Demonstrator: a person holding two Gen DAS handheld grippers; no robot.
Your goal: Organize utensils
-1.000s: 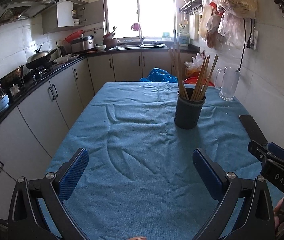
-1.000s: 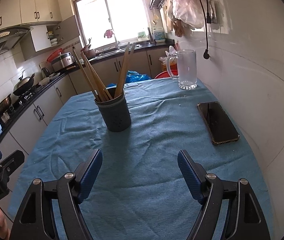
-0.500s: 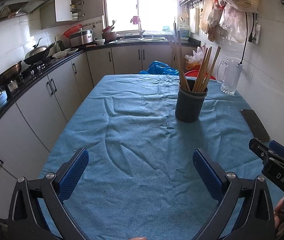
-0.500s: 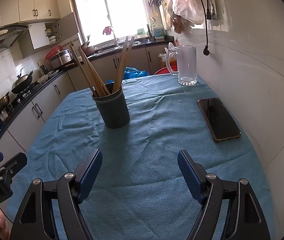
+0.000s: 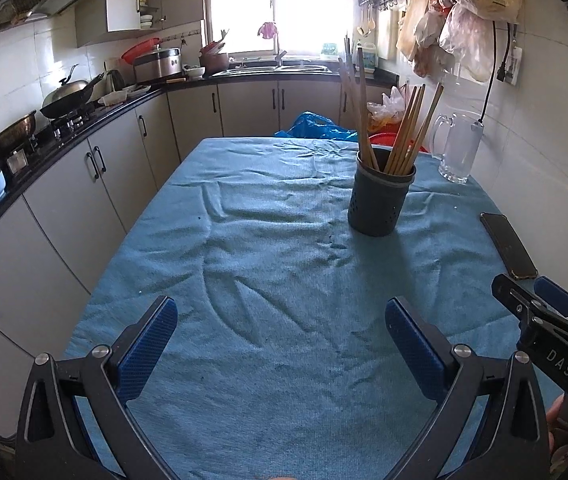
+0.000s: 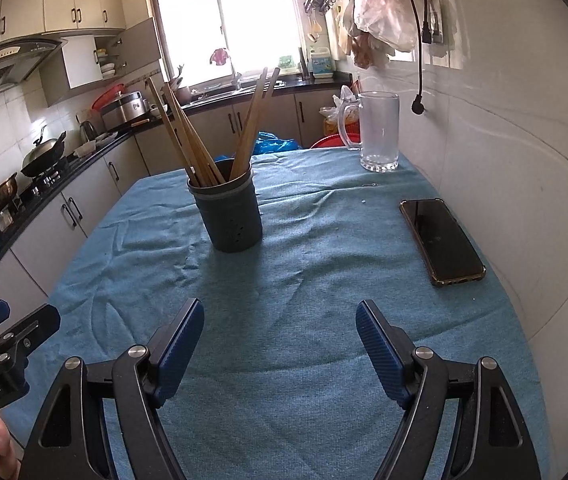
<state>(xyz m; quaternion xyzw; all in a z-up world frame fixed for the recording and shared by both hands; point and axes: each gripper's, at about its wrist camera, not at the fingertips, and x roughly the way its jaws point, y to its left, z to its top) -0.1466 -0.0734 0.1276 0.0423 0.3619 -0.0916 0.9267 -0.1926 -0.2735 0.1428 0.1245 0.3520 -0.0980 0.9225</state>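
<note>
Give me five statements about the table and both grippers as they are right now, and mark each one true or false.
1. The chopsticks stand in the dark holder. True.
2. The left gripper is shut on a chopstick. False: its jaws are wide apart and hold nothing.
3. The phone lies flat on the blue cloth, screen up, near the wall. True.
4. The glass mug lies tipped on its side. False: it stands upright at the far end of the table.
5. The right gripper touches the holder. False: it is open and well short of it, with bare cloth between.
</note>
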